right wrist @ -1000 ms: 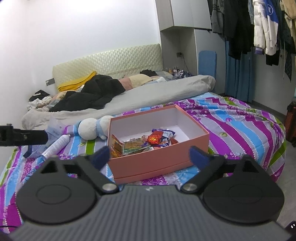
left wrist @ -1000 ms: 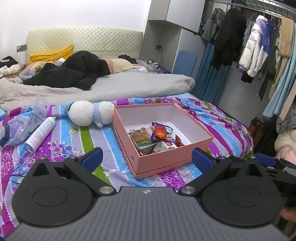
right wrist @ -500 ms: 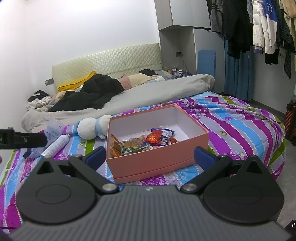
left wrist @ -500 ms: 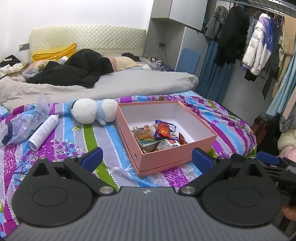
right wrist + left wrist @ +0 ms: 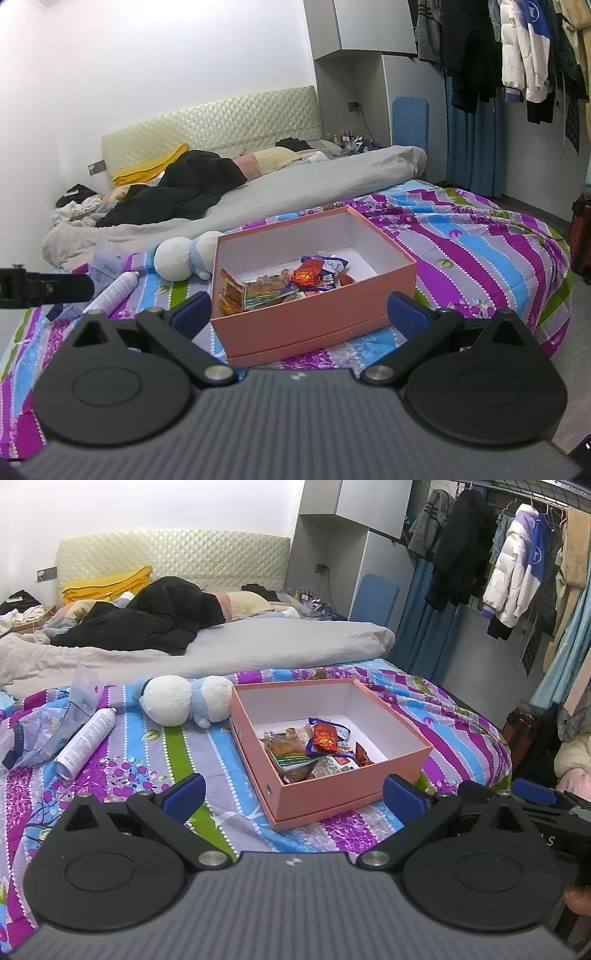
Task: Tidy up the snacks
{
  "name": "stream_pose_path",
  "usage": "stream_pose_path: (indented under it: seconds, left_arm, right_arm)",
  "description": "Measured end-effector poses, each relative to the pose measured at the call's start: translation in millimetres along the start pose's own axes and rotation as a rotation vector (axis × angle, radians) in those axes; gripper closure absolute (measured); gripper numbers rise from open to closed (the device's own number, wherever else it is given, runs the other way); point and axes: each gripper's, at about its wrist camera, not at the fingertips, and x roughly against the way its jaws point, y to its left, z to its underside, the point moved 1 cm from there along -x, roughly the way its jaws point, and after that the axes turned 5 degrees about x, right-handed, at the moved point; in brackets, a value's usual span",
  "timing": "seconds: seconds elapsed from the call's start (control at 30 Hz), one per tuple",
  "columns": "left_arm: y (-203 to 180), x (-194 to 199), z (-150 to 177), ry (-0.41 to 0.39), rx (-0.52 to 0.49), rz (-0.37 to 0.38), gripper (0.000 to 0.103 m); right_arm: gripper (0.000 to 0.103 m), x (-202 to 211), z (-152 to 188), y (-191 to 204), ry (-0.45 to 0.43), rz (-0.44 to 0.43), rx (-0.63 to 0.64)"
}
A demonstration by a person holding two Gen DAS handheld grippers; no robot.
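Observation:
A pink open box [image 5: 354,786] [image 5: 317,325] sits on the striped bedspread. Several snack packets [image 5: 314,753] [image 5: 284,284] lie inside it, among them a red-orange one [image 5: 323,738] [image 5: 306,273]. My left gripper [image 5: 293,799] is open and empty, held back from the box's near corner. My right gripper [image 5: 299,314] is open and empty, its fingers either side of the box's near wall, a little short of it. The right gripper also shows in the left wrist view [image 5: 532,797], and the left gripper in the right wrist view [image 5: 44,291].
A white and blue plush toy [image 5: 184,701] [image 5: 184,258] lies left of the box. A white spray can [image 5: 86,742] [image 5: 114,291] and a crumpled plastic bag [image 5: 33,731] lie further left. Grey duvet and black coat behind; hanging clothes [image 5: 509,572] on the right.
Both grippers have drawn back slightly and risen; the right gripper's jaws have opened wider. The box and snacks have not moved.

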Motion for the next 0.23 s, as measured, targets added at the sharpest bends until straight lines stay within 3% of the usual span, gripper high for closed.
stream_pose_path:
  seconds: [0.23]
  left_arm:
    - [1.9,-0.6,1.5,0.004,0.002,0.008,0.000]
  right_arm:
    - [0.000,-1.1,-0.6,1.1,0.000,0.000,0.002]
